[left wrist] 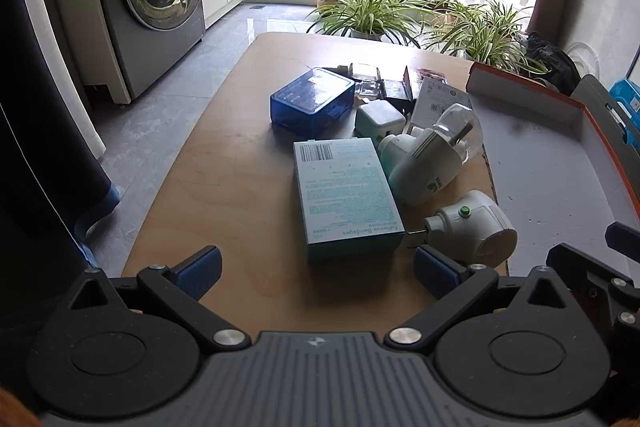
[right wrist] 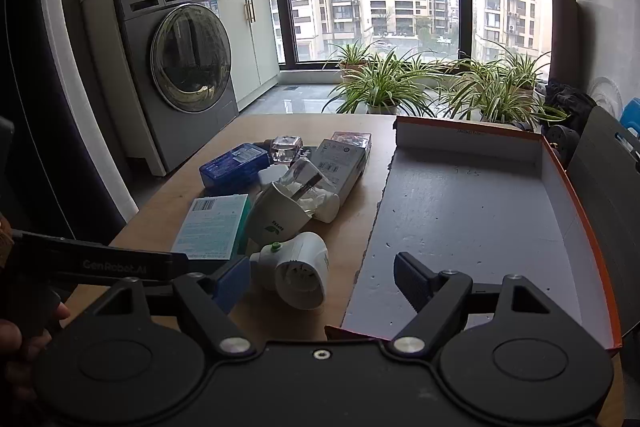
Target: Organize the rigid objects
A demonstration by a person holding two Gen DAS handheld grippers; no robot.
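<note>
Several rigid items lie clustered on the wooden table [left wrist: 240,155]: a teal bandage box [left wrist: 344,191], a blue plastic case [left wrist: 312,101], a small white charger [left wrist: 378,121], two white plug-in devices [left wrist: 420,163] [left wrist: 472,227] and a white carton [left wrist: 438,101]. My left gripper [left wrist: 316,273] is open and empty, just short of the bandage box. My right gripper [right wrist: 322,281] is open and empty; the near plug-in device [right wrist: 298,275] lies between and just beyond its fingers. An orange-rimmed shallow box lid [right wrist: 472,211] lies at the right.
A washing machine [right wrist: 184,67] stands at the left beyond the table. Potted spider plants [right wrist: 384,83] line the window behind the table. A dark chair back [right wrist: 608,179] stands right of the box lid. The left gripper's body [right wrist: 100,263] shows at the right view's left.
</note>
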